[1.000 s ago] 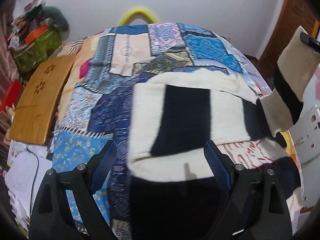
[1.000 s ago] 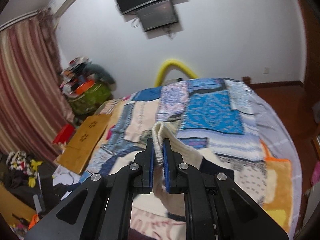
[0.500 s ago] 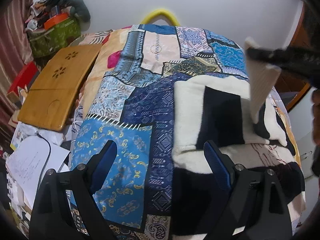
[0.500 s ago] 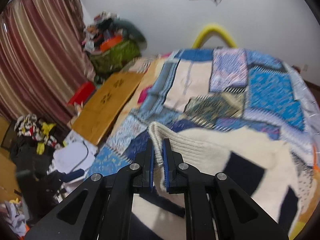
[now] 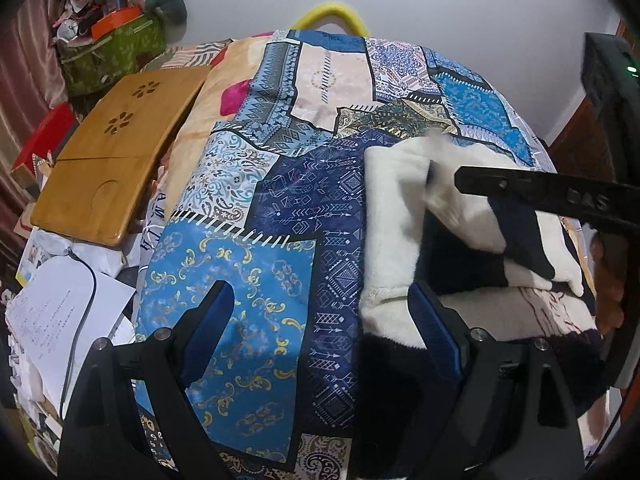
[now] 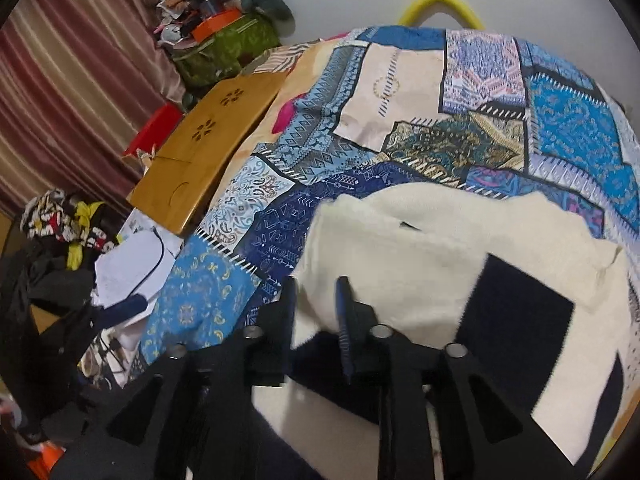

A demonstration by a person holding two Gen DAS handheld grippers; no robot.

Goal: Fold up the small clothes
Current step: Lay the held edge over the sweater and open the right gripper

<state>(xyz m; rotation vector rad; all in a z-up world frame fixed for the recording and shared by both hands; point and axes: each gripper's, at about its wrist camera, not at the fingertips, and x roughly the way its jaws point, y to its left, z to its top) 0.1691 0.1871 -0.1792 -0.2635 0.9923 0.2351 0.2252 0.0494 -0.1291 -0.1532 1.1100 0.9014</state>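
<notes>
A cream knit garment with wide black bands (image 5: 392, 216) lies on a patchwork bedspread (image 5: 240, 280). Its folded-over part rests on top of it. My left gripper (image 5: 322, 296) is open above the blue patches, its right finger beside the garment's left edge, nothing between the fingers. My right gripper (image 6: 316, 292) reaches in from the right in the left wrist view. Its jaws are opening, and the cream edge of the garment (image 6: 420, 248) sits loosely between them, low over the garment.
A wooden lap desk (image 5: 108, 168) leans at the bed's left side, above loose papers and a cable (image 5: 60, 304). A green bag piled with clutter (image 5: 116, 56) stands in the far corner. A yellow tube (image 5: 328, 10) arches behind the bed. A hand (image 5: 608, 280) shows at the right.
The right gripper swung the lifted part of the garment down and leftward over its body, then its jaws parted. The left gripper drifted left, off the garment and over the bedspread.
</notes>
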